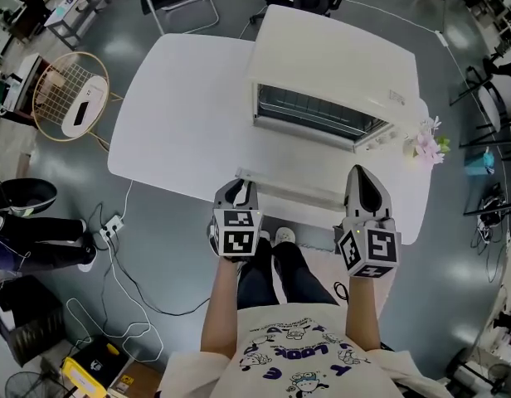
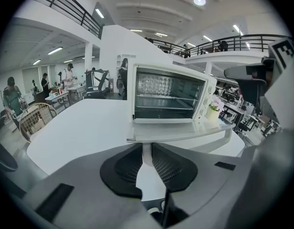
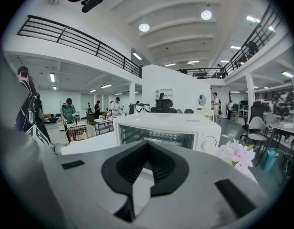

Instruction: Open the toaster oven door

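Lying flat open, oven door [image 1: 293,191] clamped in left gripper [image 2: 146,152] jaws; right gripper's [image 3: 147,147] together.

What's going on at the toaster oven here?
A person works two handheld tools at a white toaster oven on a white table. The oven door is already down flat, cavity open. The left tool is clamped on the left end of the door handle; the right tool hangs shut and empty by the door's right side.
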The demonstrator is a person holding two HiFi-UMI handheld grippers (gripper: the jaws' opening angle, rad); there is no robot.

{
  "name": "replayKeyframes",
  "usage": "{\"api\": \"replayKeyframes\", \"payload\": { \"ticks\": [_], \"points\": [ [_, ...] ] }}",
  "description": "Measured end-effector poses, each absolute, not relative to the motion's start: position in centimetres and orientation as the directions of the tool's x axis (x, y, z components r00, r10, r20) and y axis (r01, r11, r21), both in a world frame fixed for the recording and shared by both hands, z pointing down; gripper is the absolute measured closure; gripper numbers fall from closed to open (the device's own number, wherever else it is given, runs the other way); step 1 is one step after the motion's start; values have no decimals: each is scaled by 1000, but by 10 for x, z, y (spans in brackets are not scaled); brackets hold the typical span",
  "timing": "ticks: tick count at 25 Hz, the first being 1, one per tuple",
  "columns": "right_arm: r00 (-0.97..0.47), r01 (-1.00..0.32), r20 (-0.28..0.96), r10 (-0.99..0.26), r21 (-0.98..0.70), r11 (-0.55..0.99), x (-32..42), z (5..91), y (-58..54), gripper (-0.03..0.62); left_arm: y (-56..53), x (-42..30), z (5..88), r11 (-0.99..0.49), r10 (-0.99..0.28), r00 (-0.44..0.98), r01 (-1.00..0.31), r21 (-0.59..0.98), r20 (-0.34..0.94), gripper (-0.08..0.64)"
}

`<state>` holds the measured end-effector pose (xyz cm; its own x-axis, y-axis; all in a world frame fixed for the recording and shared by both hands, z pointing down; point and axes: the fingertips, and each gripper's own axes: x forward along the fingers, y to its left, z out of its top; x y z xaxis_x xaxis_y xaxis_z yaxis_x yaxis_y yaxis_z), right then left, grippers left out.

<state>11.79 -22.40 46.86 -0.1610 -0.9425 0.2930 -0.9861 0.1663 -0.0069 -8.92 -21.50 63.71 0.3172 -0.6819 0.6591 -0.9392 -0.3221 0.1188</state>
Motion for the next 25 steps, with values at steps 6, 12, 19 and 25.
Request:
{"api": "replayKeyframes", "payload": {
  "ticks": [6,12,19,25],
  "points": [
    [-167,-985,313,-935,-8,173,112,480,-228,595,-208,-91,656,-322,-656,319,-938,129,684,492],
    [-172,-983,339,-925,-6,181,107,494,-229,595,-201,-92,680,-316,-639,311,-940,129,703,492],
    [-179,-982,370,-912,-4,191,102,510,-233,595,-198,-95,704,-305,-609,295,-944,126,736,494],
    [-178,-981,390,-903,-1,193,103,524,-237,595,-194,-95,732,-299,-573,287,-945,130,768,495]
  ]
}}
